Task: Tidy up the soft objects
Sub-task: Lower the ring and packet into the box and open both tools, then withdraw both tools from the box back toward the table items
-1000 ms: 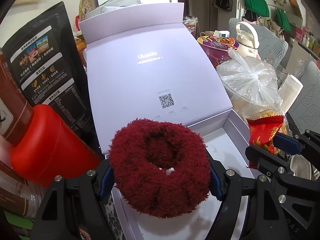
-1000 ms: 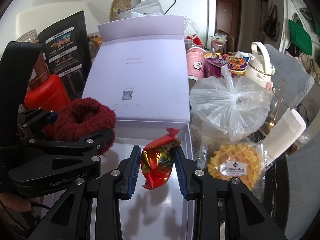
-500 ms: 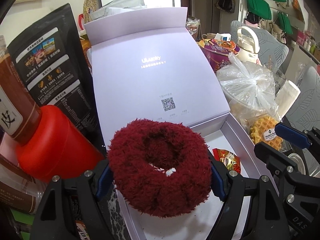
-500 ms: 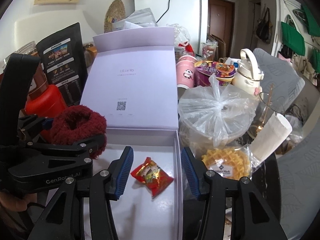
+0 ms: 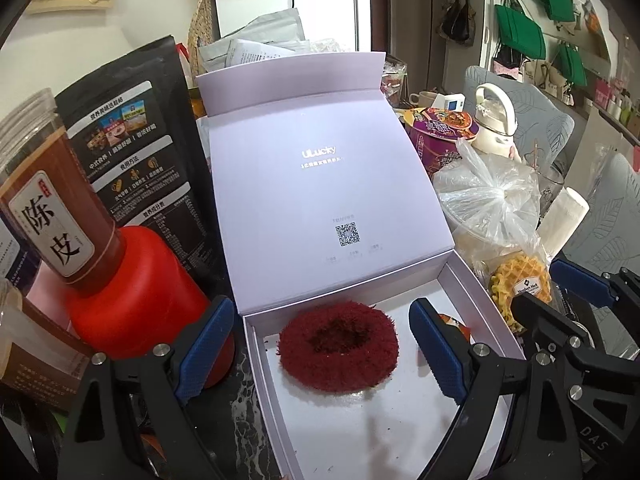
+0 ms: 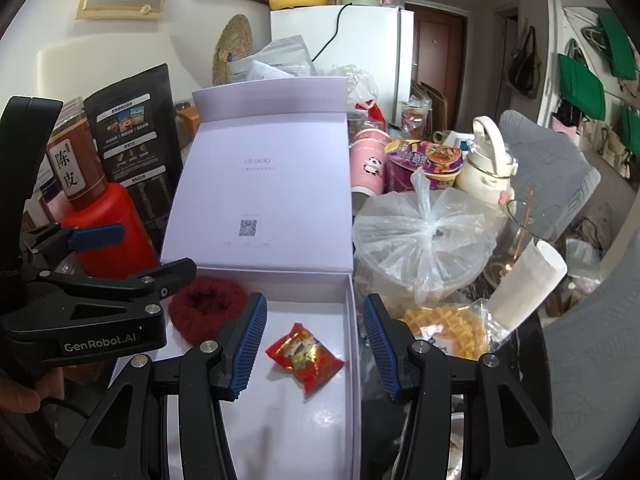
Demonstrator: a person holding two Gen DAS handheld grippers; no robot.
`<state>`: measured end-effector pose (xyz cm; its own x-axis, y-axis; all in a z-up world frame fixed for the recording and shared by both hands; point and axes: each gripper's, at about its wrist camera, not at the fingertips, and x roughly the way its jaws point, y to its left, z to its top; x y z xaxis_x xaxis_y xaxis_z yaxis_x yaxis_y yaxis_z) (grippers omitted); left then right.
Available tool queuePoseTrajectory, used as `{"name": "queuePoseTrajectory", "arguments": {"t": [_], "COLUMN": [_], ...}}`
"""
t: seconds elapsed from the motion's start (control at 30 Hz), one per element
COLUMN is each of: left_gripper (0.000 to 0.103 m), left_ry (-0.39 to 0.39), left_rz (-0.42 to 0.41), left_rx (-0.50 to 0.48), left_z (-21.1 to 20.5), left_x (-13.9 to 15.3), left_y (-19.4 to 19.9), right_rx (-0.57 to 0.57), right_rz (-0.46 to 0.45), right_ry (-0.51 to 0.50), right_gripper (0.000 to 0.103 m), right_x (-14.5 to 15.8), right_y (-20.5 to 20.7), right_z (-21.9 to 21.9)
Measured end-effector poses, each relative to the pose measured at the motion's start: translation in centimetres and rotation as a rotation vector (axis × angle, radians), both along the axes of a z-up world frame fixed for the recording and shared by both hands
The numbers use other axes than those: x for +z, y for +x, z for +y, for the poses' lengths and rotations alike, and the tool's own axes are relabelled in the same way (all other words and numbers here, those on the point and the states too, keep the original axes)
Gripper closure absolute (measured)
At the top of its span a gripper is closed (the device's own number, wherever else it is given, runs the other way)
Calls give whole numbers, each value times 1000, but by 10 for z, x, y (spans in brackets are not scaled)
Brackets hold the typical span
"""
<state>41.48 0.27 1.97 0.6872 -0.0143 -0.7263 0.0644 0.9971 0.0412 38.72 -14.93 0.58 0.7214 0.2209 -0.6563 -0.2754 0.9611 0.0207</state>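
A fuzzy dark red ring-shaped scrunchie (image 5: 338, 346) lies flat inside the open lavender box (image 5: 472, 280), near its back wall; it also shows in the right wrist view (image 6: 206, 306). A red snack packet (image 6: 306, 356) lies in the box to its right, partly hidden behind my finger in the left wrist view (image 5: 454, 322). My left gripper (image 5: 320, 350) is open and empty, its jaws wide on either side of the scrunchie. My right gripper (image 6: 316, 350) is open and empty above the packet.
The box lid (image 5: 316, 184) stands up at the back. A jar with a red cap (image 5: 132, 292) and a black pouch (image 5: 132, 152) crowd the left. A tied plastic bag (image 6: 424, 236), a packed waffle (image 6: 444, 330), cups and a kettle (image 6: 486, 160) crowd the right.
My left gripper opened and let the scrunchie drop into the box. My right gripper earlier released the packet into the box and has pulled back a little.
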Motion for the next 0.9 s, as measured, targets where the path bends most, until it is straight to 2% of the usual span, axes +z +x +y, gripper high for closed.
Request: {"name": "queuePoseTrajectory", "arguments": {"t": [0.4, 0.9], "left_gripper": [12, 12], "left_ry": [-22, -25], "left_rz": [-67, -144], "left_rx": [-4, -18], "left_z": [0, 0], "left_x": [33, 71], "left_y": [-28, -88], "right_rx": [0, 1], "right_rz": [-55, -129], "right_ry": [9, 12], "right_gripper": [51, 51], "right_x": [26, 63], "right_y": [-26, -78], "right_z": [0, -3]}}
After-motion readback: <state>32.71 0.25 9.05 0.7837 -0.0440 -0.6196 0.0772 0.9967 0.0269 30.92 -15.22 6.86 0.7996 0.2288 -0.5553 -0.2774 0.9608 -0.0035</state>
